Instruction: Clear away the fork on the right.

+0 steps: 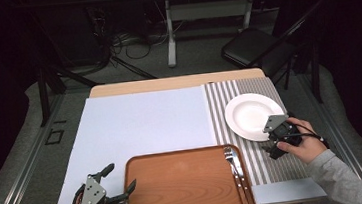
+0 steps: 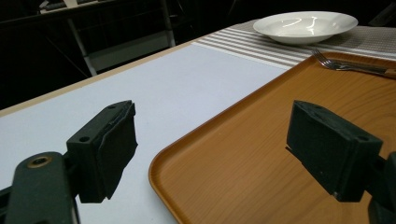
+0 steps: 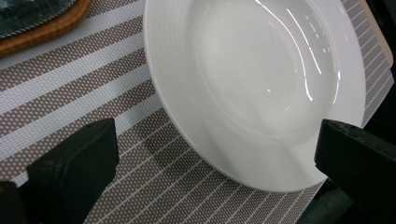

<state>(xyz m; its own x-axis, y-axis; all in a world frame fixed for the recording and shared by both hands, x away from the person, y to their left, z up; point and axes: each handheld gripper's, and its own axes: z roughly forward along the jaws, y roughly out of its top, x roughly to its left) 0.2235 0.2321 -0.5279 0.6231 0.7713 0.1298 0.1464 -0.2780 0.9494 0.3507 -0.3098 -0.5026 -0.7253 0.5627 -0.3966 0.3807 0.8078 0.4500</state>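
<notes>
— Right gripper [image 1: 273, 141]: state and position?
— Jaws wide, holding nothing; poised at the near rim of the white plate [image 1: 253, 115] on the striped mat [image 1: 260, 162].
— Left gripper [image 1: 119, 181]?
— Jaws wide, empty, straddling the near left corner of the wooden tray [image 1: 182, 187].
— Surroundings?
— Fork [image 1: 234, 167] and knife [image 1: 244, 179] lie along the tray's right edge; pale blue sheet [image 1: 141, 126] beneath.
</notes>
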